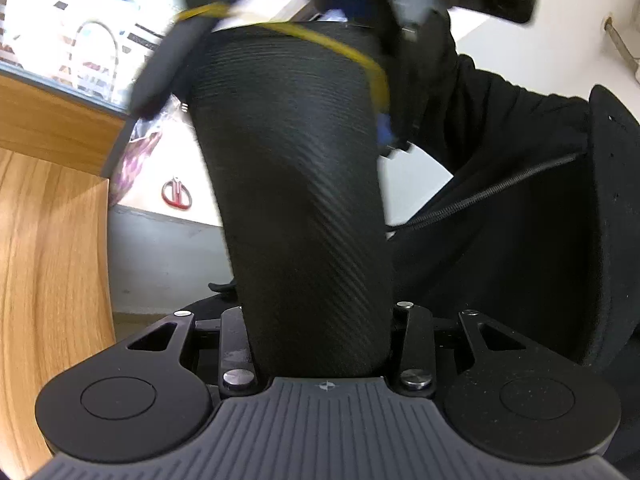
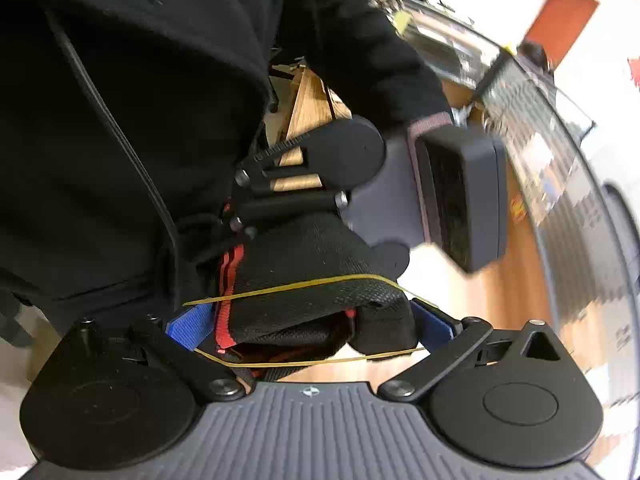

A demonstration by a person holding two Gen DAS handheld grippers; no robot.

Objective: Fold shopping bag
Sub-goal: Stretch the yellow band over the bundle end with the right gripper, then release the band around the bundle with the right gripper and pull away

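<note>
Folding looks done: the rolled black ribbed fabric shopping bag (image 1: 296,208) sits clamped between the left tongs (image 1: 316,312), while the right tongs (image 2: 316,320) stand spread, stretching a thin yellow rubber band (image 2: 304,286) around its end — binding remains.

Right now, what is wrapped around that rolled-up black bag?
A yellow rubber band stretches around the rolled black bag, spanning the right hand-held gripper fingers. Red trim shows at its end; the roll's inside is hidden.

White bench (image 1: 416,184) seen behind left tongs (image 1: 316,216); red-handled scissors (image 1: 176,194) lie flat on it, left of tongs. Wood-grain surface (image 1: 52,264) further left.
</note>
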